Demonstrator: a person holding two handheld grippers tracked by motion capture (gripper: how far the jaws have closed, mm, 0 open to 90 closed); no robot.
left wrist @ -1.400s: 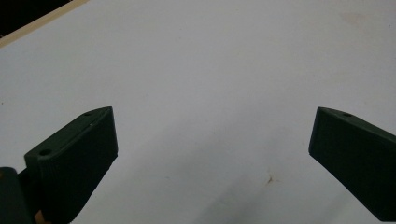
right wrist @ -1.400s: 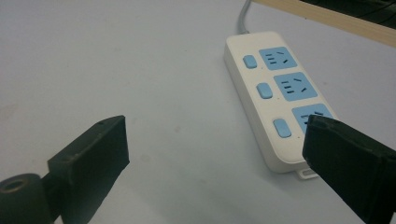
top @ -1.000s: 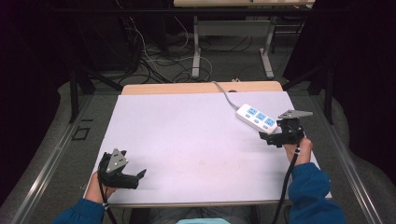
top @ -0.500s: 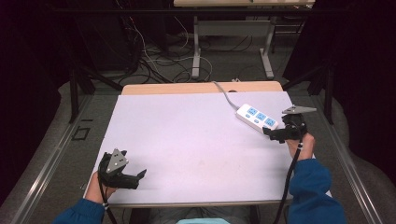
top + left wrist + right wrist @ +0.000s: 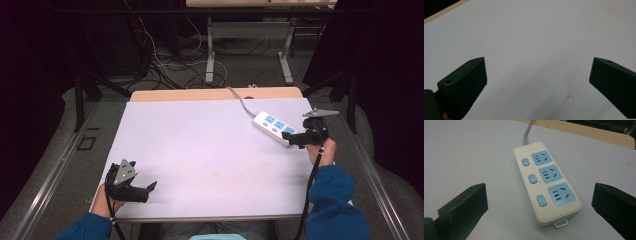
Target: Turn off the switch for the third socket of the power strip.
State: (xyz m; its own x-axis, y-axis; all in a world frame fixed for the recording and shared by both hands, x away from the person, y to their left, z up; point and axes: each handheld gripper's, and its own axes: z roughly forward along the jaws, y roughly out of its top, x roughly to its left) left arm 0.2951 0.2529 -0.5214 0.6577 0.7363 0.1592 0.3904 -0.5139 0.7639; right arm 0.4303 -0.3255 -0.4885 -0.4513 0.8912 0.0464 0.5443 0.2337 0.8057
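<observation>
While both hands rest at the table, notes as follows
Right gripper (image 5: 298, 141): jaws spread wide, just opened further, nothing pinched; power strip (image 5: 546, 182) lies just ahead between them
Strip axis: runs away from this gripper, cord (image 5: 240, 101) at far end
Left gripper (image 5: 145, 191): open, empty, well apart at near edge
Surface: white table (image 5: 200, 145); cables on dark floor beyond

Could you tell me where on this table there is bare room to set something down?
Nearly all of the white table is bare: the whole stretch between the left claw at the near left corner and the power strip at the far right. Only that far right corner is crowded, with the strip, its cable and the open right claw.
</observation>
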